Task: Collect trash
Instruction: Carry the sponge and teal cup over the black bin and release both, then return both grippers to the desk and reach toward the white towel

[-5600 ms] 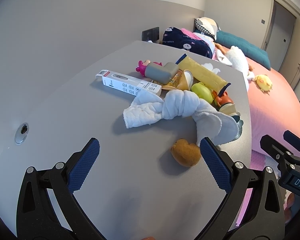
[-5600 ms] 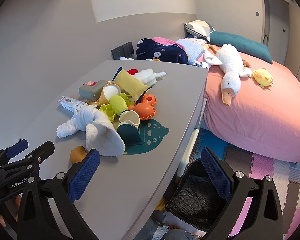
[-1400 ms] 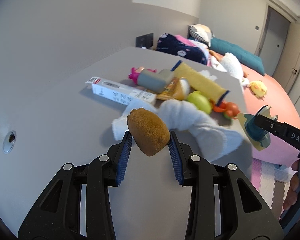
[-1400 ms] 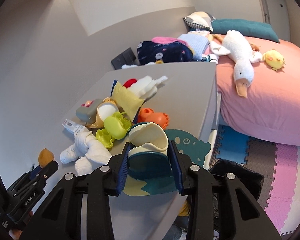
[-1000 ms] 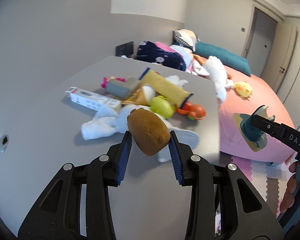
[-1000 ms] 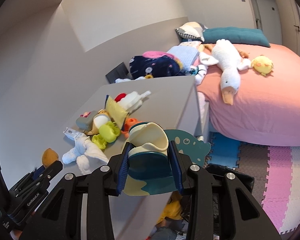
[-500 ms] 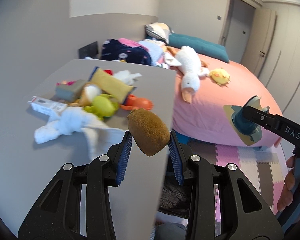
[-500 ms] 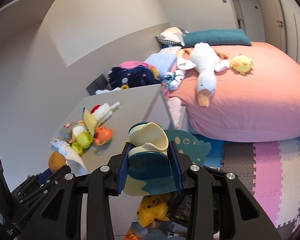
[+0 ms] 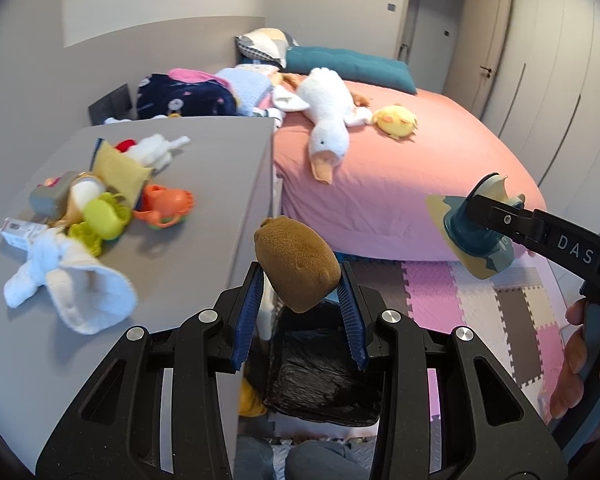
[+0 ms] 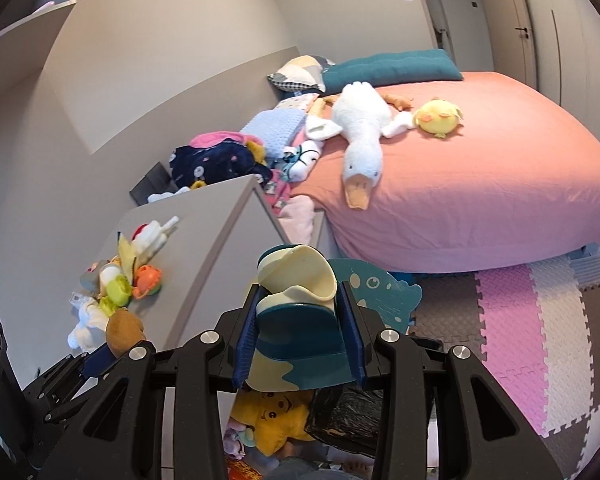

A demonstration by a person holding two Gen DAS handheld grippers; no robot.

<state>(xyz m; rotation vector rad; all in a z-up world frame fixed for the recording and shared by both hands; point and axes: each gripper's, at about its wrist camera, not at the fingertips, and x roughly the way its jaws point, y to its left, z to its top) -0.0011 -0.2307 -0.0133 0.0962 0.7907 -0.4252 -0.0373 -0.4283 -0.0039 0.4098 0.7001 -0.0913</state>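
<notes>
A: What is your left gripper (image 9: 299,295) carrying?

B: You are gripping a brown, rounded plush lump (image 9: 296,263) between its blue pads (image 9: 247,307), clamped from both sides. It is hanging past the near right edge of the grey tabletop (image 9: 204,184), above the black-lined trash bin (image 9: 324,376) on the floor.

A: And your right gripper (image 10: 299,330)?

B: You are squeezing a teal and cream silicone suction bowl (image 10: 300,320) with it, also off the table, over the bin's black liner (image 10: 348,412). A yellow plush toy (image 10: 272,416) is lying beside that liner, to its left.

A: What is sitting on the table?

B: At the far left, a knotted white cloth (image 9: 68,284), a lime-green plastic toy (image 9: 102,216), an orange plastic toy (image 9: 166,204) and a yellow pouch (image 9: 120,172) are lying in a heap. A white goose plush (image 9: 328,128) is resting on the pink bed (image 9: 400,184) to the right.
</notes>
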